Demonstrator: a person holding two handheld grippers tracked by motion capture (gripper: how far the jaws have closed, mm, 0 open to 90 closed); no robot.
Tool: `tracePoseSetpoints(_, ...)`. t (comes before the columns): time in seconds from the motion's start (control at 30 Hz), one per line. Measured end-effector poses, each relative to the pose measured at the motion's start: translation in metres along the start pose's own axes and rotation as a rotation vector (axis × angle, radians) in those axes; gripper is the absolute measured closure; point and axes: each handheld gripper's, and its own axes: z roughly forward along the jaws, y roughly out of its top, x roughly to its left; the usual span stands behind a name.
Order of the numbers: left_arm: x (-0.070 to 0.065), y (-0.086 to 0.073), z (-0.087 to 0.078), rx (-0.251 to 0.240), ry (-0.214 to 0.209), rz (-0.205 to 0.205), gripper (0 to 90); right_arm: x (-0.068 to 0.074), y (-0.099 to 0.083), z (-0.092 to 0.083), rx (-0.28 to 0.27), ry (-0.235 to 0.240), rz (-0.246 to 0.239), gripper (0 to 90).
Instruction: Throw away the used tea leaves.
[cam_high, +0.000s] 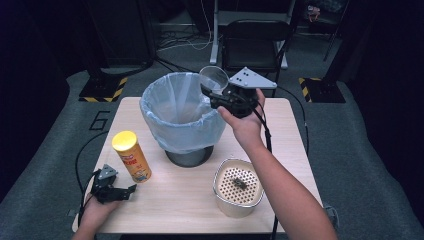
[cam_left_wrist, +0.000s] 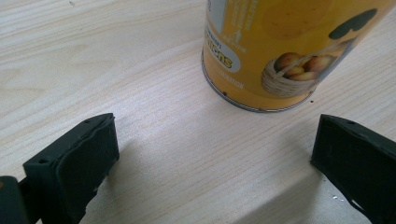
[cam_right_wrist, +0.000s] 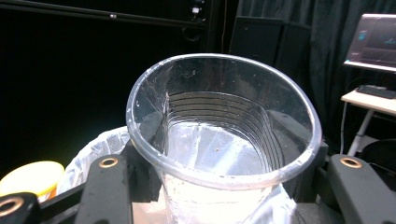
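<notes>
Right gripper (cam_high: 214, 95): fingers clamped on a clear, ribbed plastic cup (cam_high: 213, 78), held over the rim of a round bin with a translucent liner (cam_high: 170, 107). Left gripper (cam_high: 127, 190): fingers spread, empty, resting on the pale woodgrain tabletop (cam_high: 175, 200) beside a yellow cylindrical chip can (cam_high: 131, 156). Perforated beige container (cam_high: 238, 186) near front.

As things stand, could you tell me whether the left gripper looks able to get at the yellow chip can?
Probably yes. The left gripper lies open on the table just short of the chip can, which stands upright with bare wood before it and nothing between its jaws.
</notes>
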Motion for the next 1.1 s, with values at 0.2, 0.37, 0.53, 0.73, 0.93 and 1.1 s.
tracePoseSetpoints(0.2, 0.0, 0.0, 0.0, 0.002, -0.001, 0.0, 0.3, 0.001, -0.003, 0.027, 0.029, 0.039, -0.012, 40.8)
tracePoseSetpoints(0.37, 0.001, 0.001, -0.001, 0.02, -0.005, 0.011, 0.3, 0.006, -0.005, 0.048, 0.063, 0.054, -0.032, 40.6)
tracePoseSetpoints(0.53, 0.0, 0.0, -0.001, 0.017, -0.007, 0.002, 0.4, 0.012, -0.011, 0.068, 0.114, 0.101, 0.016, 24.5)
tracePoseSetpoints(0.73, -0.001, -0.001, -0.002, 0.01, -0.016, -0.013, 0.4, 0.014, -0.013, 0.067, 0.111, 0.104, 0.016, 16.1)
tracePoseSetpoints(0.93, 0.0, -0.001, -0.004, 0.001, -0.022, -0.033, 0.5, 0.013, -0.015, 0.062, 0.128, 0.092, 0.012, 15.2)
tracePoseSetpoints(1.1, 0.003, 0.001, -0.01, -0.012, -0.043, -0.073, 1.5, 0.012, -0.013, 0.044, 0.119, 0.091, 0.001, 15.2)
